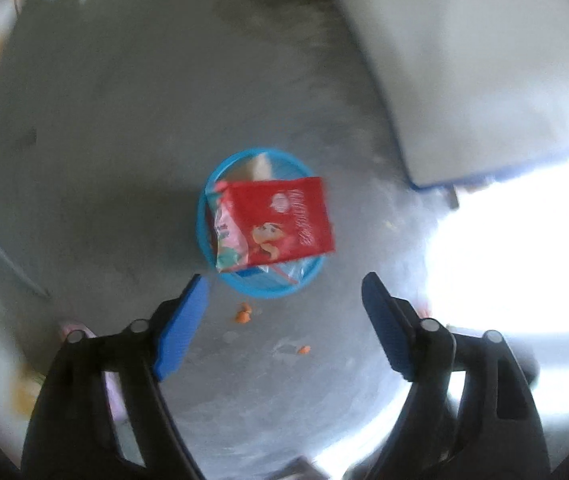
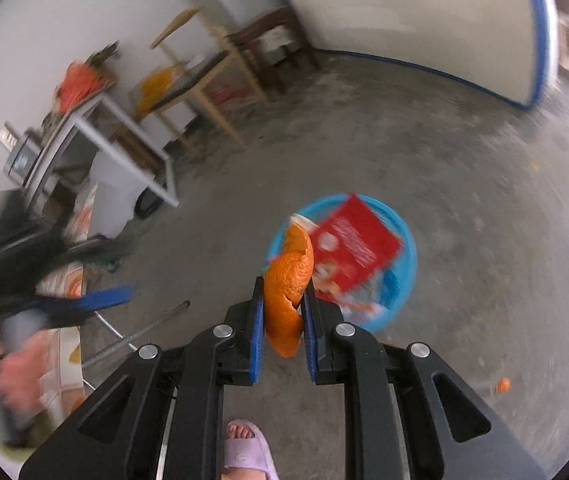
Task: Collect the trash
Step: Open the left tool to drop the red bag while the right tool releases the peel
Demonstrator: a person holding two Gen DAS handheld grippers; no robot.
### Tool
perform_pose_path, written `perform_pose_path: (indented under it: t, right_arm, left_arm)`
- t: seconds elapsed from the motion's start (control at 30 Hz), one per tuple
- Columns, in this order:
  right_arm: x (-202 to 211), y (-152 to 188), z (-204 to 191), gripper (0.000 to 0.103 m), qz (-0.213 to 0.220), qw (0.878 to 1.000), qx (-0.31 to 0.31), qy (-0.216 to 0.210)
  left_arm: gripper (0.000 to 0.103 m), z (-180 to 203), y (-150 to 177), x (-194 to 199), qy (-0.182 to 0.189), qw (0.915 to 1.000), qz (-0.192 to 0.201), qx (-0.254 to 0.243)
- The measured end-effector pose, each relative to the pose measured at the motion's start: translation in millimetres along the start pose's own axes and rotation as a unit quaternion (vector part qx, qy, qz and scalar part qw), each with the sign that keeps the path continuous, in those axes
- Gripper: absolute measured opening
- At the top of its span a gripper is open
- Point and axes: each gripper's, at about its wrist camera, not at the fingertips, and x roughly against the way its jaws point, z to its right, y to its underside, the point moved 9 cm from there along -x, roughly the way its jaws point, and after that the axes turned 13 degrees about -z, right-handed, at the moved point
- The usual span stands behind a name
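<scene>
A rough grey concrete floor [image 2: 424,152] spreads across the room, washed by a glaring patch of daylight [image 1: 516,240]. White plaster walls [image 2: 384,12] carry a blue painted skirting stripe [image 2: 424,66]. Against them stand a pale wooden trestle table [image 2: 200,80], a dark wooden chair [image 2: 276,40] and a white metal-framed table [image 2: 124,132].

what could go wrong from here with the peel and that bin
1. The red packet lies across the mouth of the blue bin and leaves little room, so the orange peel in the right gripper may land on it and slide to the floor.
2. The packet sits high and may tip out if bumped.
3. Small orange scraps lie on the floor beside the bin and could be missed.
</scene>
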Motion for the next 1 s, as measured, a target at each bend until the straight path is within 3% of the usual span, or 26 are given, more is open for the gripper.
perform_pose_path:
  t: [0.13,0.27,0.37,0.43,0.47,0.5,0.57,0.83,0.93,1.0]
  right_arm:
    - [-53,-35,-23,0.018,-0.018,0.999,0.039,0.023]
    - [-140,-54,-6,0.021,-0.068,0.996,0.035,0.052]
    - [-206,-40,34,0.034,-0.144,0.986,-0.011,0.085]
    - [-222,-27,57,0.034,-0.172,0.980,-0.058,0.088]
    - [-219,-24,59,0.036,-0.167,0.981,-0.069,0.076]
    - [-214,-22,60,0.047,-0.160,0.982,-0.073,0.068]
    - [-195,-21,59,0.056,-0.138,0.986,-0.071,0.066]
    - [-88,-7,44,0.057,-0.067,0.994,-0.062,0.057]
    - [-27,17,8,0.059,-0.035,0.997,-0.021,0.063]
    - [8,35,-17,0.067,-0.013,0.998,0.007,0.067]
  left_arm:
    - [0.081,-4,58,69,-0.018,0.9947,0.018,-0.100]
    - [0.083,-44,132,130,-0.045,0.9846,0.063,-0.156]
    - [0.083,-84,169,157,-0.116,0.9768,0.101,-0.149]
    - [0.083,-109,185,172,-0.148,0.9731,0.114,-0.135]
    - [0.083,-123,194,175,-0.163,0.9719,0.118,-0.122]
    - [0.083,-134,202,181,-0.170,0.9705,0.127,-0.114]
    - [0.083,-147,212,191,-0.172,0.9693,0.141,-0.105]
    - [0.083,-139,224,188,-0.151,0.9662,0.174,-0.117]
    - [0.085,-135,230,197,-0.152,0.9601,0.204,-0.115]
    - [0.090,-137,235,204,-0.159,0.9560,0.224,-0.102]
